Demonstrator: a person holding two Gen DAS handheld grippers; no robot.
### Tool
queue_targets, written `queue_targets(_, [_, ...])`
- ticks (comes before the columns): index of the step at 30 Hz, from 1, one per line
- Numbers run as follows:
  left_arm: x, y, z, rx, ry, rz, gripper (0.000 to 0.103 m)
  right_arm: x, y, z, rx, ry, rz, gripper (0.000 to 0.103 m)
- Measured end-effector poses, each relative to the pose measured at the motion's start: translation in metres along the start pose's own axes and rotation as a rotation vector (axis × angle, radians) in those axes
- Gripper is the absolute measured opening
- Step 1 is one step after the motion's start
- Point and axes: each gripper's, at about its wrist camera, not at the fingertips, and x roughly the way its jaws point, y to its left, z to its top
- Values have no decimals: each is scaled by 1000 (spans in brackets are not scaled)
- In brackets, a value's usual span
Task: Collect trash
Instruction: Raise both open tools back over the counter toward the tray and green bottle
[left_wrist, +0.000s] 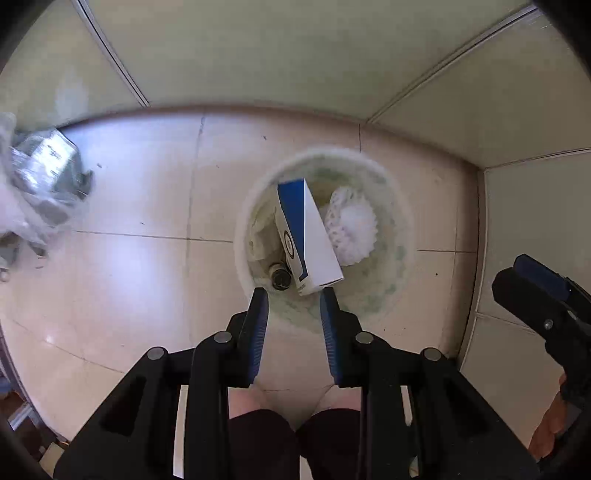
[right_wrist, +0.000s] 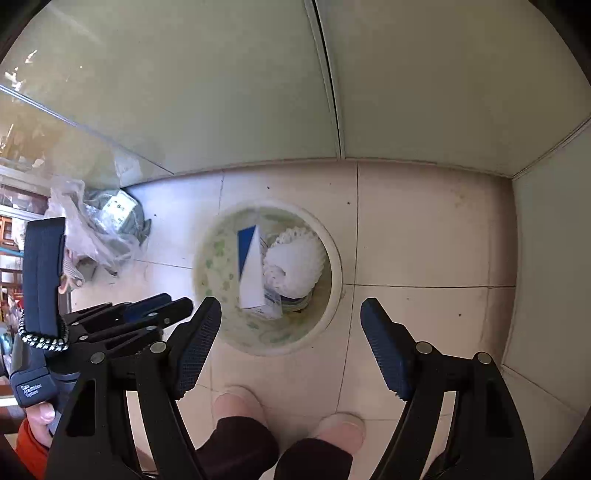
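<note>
Both of your tools hang over the bin (right_wrist: 334, 266), and each set of jaws stands parted with nothing between them, the left gripper (left_wrist: 293, 301) narrowly and the right gripper (right_wrist: 291, 314) wide. The blue-and-white box (left_wrist: 310, 240) and a white ruffled wad (right_wrist: 295, 262) already lie inside the bin just ahead of the jaws, the box's long axis running away from them. What looks left to collect is the crumpled plastic bag (right_wrist: 99, 229) on the floor, well off to the left of both pairs of jaws, so your left hand is probably nearer.
</note>
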Motion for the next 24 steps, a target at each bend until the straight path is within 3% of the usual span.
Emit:
queue_targets(5, [-89,-11,-1,18,-66,30,27,-66,23,12,-2,-33,1,75])
queue_targets(11, [-234,-30,-3,59,-156,50,27,-188,61,28,-28,-117,-3,75])
queue_targets(19, [-417,-55,-6,104,-282,31,30,-363,107,40,-33,-278,1,75])
queue_targets(24, [-514,-63,-8,139,-373,21,35,-451,126,37,-17,-391,-7,75])
